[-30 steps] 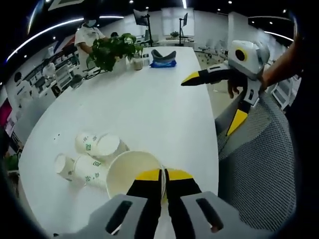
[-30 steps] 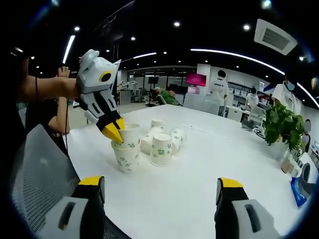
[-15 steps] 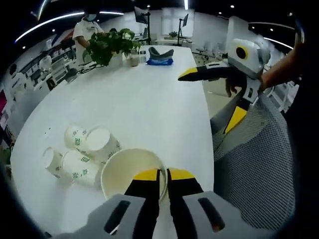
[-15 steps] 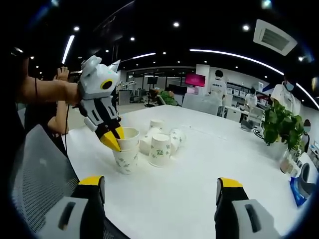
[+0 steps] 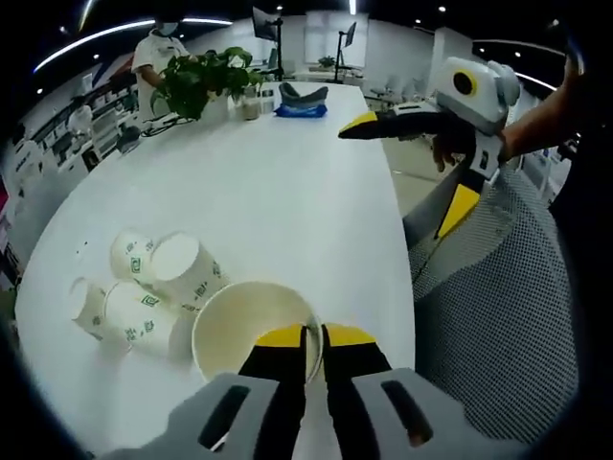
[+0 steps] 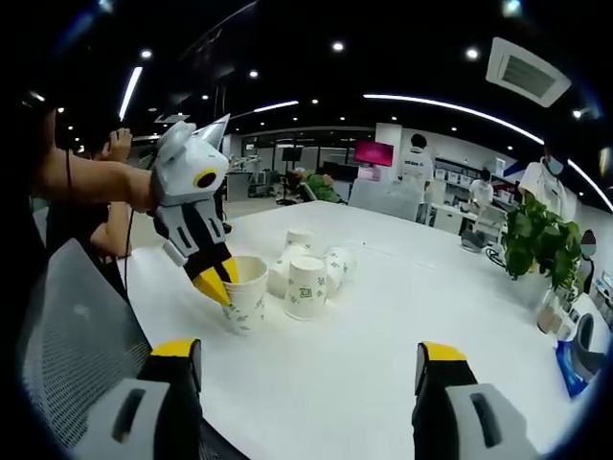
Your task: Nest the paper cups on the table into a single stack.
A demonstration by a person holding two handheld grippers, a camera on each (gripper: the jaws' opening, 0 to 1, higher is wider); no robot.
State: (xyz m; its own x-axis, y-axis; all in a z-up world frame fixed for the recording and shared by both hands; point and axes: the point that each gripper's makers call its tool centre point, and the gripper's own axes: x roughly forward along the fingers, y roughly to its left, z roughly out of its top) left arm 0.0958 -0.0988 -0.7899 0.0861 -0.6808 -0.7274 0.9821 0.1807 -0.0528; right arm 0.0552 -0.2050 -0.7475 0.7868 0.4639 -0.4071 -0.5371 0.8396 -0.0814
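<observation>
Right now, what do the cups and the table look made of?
The cups look like matte white paper with green print and thin rolled rims. The table looks like smooth white laminate with a faint sheen, though paint is possible.

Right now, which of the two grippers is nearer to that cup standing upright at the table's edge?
Left. The left gripper has its jaws shut on the rim of the upright paper cup. The right gripper hangs open, well away from it, over the table's edge.

I see matt white paper cups (image 6: pixel 308 287) with green print, a smooth, faintly glossy white table (image 5: pixel 287 182), and a grey woven-mesh chair back (image 5: pixel 498 316) at three o'clock.
</observation>
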